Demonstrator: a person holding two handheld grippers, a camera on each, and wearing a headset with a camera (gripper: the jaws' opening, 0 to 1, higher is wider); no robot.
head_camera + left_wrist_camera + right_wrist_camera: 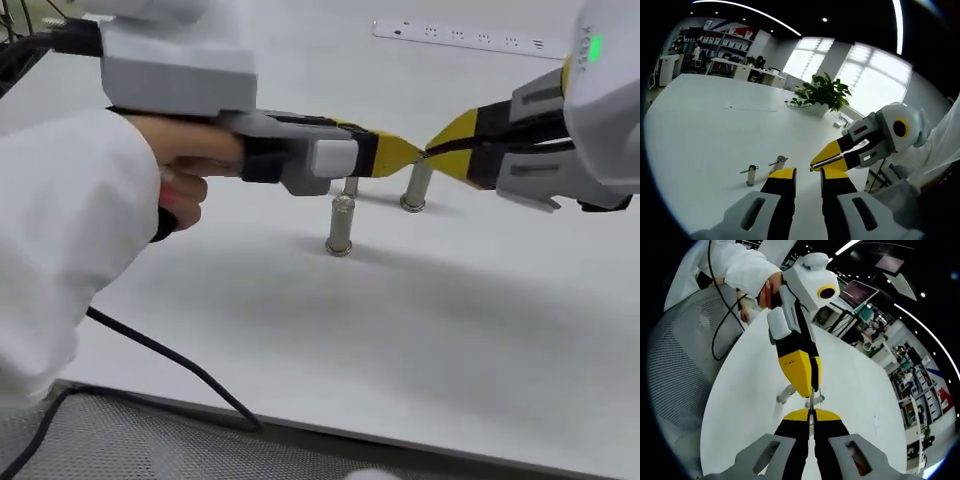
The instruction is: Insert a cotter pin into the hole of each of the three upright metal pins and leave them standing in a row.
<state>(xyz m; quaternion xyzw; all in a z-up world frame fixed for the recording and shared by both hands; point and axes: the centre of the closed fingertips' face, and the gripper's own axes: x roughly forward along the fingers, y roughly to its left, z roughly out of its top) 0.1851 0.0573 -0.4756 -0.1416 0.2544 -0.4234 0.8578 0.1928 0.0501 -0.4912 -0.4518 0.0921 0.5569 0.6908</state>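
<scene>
**Above the counter, two tips meet over the metal pins**

On the white counter (420,330) three metal pins stand upright, close together. The front pin (340,225) stands alone, nearer to the person. The back pin (415,190) stands behind it, right under the two tips. The third pin (350,187) peeks out from under the left hand-held gripper (412,153).

A hand (185,165) in a white sleeve (60,250) holds that tool level above the pins. In the left gripper view its jaws stand a little apart, and I cannot see anything between them. In this view two of the pins (751,175) (779,163) each have a thin piece stuck across the top.

The right hand-held gripper (432,150) comes in from the other side, tip to tip with the left one. In the right gripper view its jaws are pressed together on a thin cotter pin (811,401), which points at the tip of the left tool.

A black cable (165,355) runs across the counter's near edge. A power strip (465,38) lies far back.
</scene>
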